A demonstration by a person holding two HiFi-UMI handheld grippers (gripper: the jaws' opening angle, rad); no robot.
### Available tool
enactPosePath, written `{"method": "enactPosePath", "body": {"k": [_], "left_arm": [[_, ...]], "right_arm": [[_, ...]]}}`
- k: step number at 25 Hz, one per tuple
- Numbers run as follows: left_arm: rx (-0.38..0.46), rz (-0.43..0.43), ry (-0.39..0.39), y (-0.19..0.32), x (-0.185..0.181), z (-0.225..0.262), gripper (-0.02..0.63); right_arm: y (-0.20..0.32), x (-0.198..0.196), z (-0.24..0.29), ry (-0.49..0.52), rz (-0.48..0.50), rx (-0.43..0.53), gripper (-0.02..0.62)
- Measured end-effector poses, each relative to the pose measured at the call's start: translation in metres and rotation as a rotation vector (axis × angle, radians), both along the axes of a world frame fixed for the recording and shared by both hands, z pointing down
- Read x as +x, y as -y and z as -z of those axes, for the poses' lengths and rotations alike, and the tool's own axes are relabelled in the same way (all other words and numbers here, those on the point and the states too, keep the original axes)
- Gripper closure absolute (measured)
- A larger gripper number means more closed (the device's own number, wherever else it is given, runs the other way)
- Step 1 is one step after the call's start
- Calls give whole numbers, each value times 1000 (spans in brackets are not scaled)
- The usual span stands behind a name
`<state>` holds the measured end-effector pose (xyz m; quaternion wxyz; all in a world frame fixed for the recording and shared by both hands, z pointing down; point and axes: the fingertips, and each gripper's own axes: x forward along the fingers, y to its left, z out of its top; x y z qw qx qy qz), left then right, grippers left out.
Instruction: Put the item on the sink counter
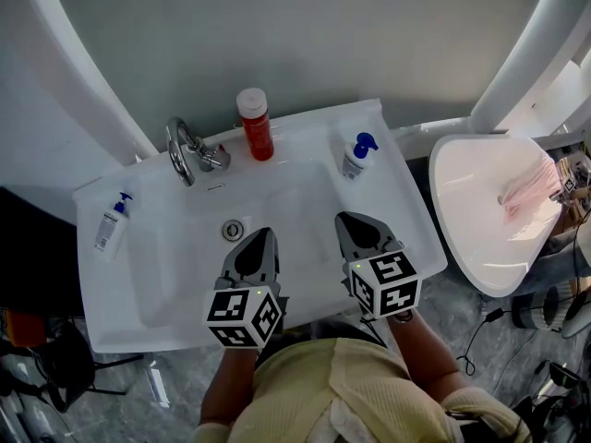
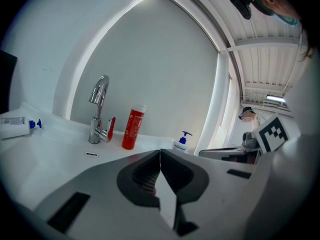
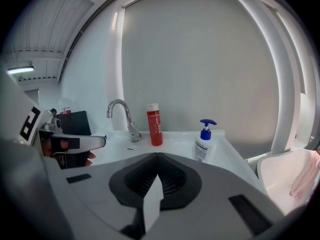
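A red bottle (image 1: 256,125) with a white cap stands upright on the sink counter (image 1: 392,169), just right of the faucet (image 1: 189,150). It also shows in the left gripper view as the red bottle (image 2: 132,129) and in the right gripper view as the red bottle (image 3: 154,124). My left gripper (image 1: 266,233) hovers over the front of the basin, shut and empty; its jaws meet at the left gripper (image 2: 160,151). My right gripper (image 1: 343,218) hangs beside it, to the right, also shut with nothing in it, seen close as the right gripper (image 3: 157,155).
A white pump bottle with a blue top (image 1: 357,155) stands on the counter's right rear corner. Another blue-topped bottle (image 1: 113,221) lies on the left edge. The drain (image 1: 233,230) sits mid-basin. A second white basin (image 1: 480,238) holding a pink cloth (image 1: 534,192) stands to the right.
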<state>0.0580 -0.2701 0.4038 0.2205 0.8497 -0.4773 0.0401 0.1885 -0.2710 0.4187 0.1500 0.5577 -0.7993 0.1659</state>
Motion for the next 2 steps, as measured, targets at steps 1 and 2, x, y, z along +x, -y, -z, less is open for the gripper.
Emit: {"method": "enactPosePath", "body": {"k": [1, 2], "left_arm": [[-1, -1, 1, 1, 0, 0, 568], [-2, -1, 2, 1, 0, 0, 568]], "right_arm": [[1, 0, 0, 0, 1, 0, 571], [2, 0, 0, -1, 1, -1, 571]]}}
